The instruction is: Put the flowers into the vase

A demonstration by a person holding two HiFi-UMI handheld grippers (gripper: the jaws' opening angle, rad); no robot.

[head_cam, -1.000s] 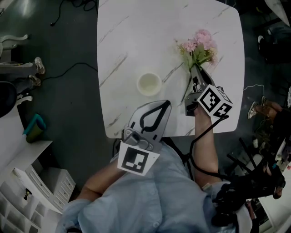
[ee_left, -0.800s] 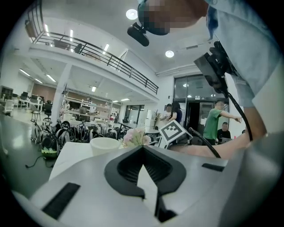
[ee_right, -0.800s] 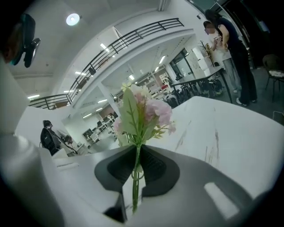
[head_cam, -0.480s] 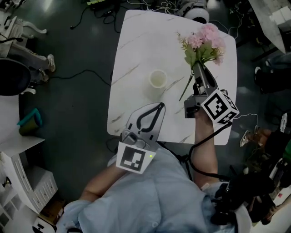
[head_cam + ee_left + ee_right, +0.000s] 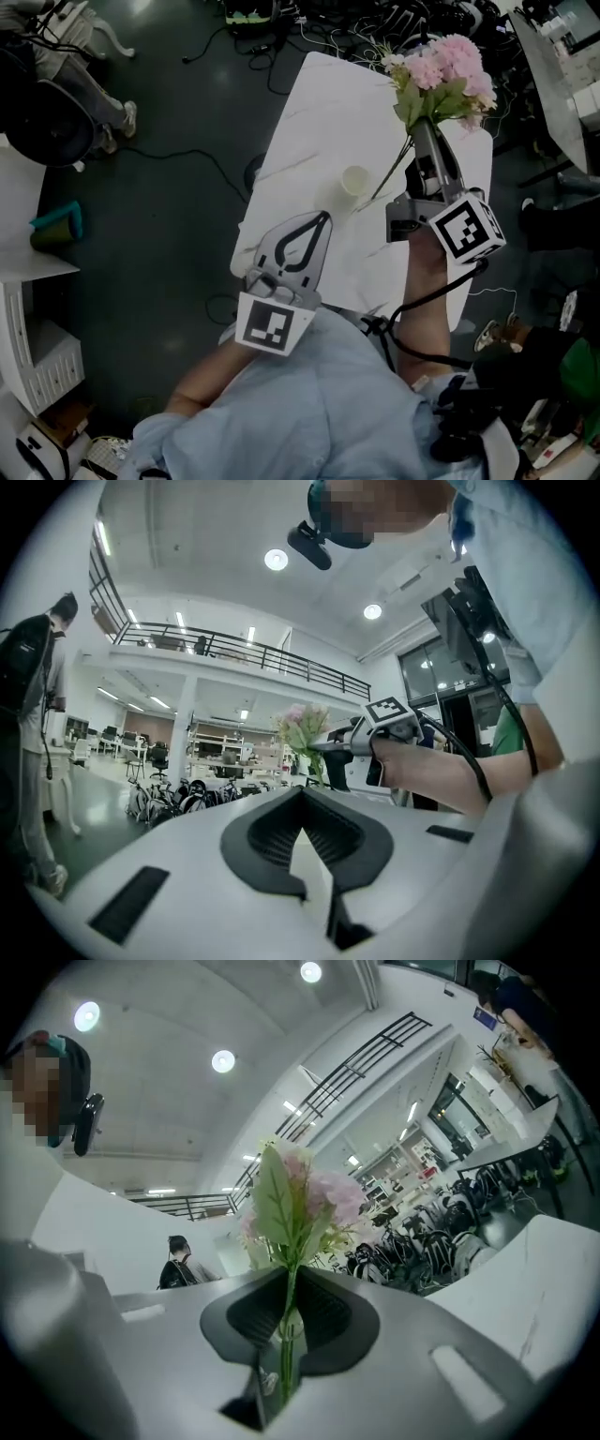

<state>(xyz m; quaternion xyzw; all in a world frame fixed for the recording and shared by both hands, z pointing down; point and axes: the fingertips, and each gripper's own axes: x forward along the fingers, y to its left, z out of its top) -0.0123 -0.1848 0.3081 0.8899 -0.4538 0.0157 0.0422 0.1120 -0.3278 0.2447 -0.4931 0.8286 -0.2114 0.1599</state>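
Note:
A bunch of pink flowers [image 5: 443, 77] with green leaves and long stems hangs above the far right part of the white marble table [image 5: 305, 122]. My right gripper [image 5: 424, 128] is shut on the stems, and in the right gripper view the stems [image 5: 286, 1335] run up between its jaws to the blooms [image 5: 302, 1202]. The vase [image 5: 355, 179], a small white cup, stands upright on the table to the left of the flowers. My left gripper [image 5: 325, 218] hovers over the table's near edge, shut with nothing in it. From the left gripper view the flowers [image 5: 302, 726] show beyond its jaws [image 5: 302, 794].
Cables [image 5: 281, 23] lie on the dark floor beyond the table. A black chair [image 5: 42, 122] and a white shelf unit [image 5: 28, 347] stand at the left. A person [image 5: 33, 714] stands far off in the left gripper view.
My right gripper has risen with the flowers, lifting them off the table. The left gripper has risen a little too. The table now looks smaller and farther below.

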